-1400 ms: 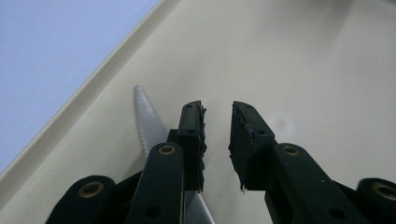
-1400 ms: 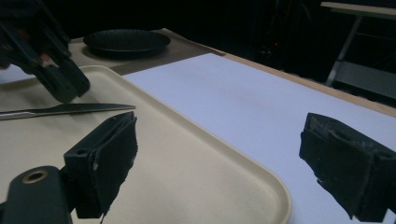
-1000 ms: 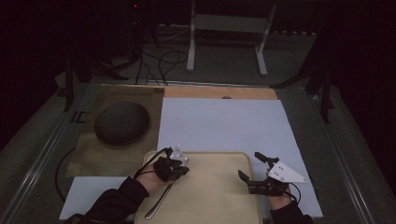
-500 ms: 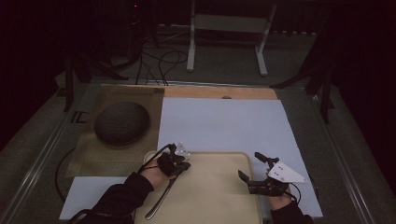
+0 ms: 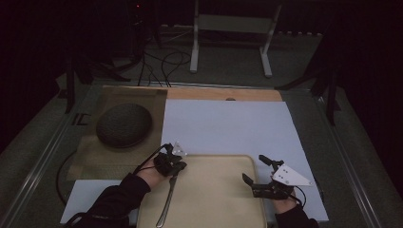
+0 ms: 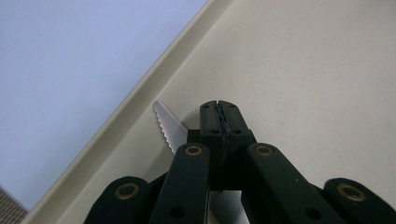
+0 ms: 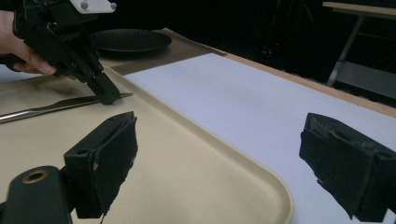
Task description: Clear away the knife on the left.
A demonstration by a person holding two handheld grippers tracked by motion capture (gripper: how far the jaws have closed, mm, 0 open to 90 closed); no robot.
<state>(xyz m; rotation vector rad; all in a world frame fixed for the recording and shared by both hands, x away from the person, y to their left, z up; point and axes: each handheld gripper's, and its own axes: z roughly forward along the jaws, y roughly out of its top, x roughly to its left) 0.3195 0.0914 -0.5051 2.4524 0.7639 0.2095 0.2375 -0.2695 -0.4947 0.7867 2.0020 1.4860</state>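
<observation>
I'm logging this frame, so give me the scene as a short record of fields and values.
left gripper: jaws shut on the knife's blade
knife: serrated, lying on the tray, handle towards the person
right gripper: jaws wide open, holding nothing, above the tray's right edge
tray: beige, near edge of table, resting on the white sheet
white sheet: covers the table's middle
dark round plate: on a brown mat, left of the sheet
</observation>
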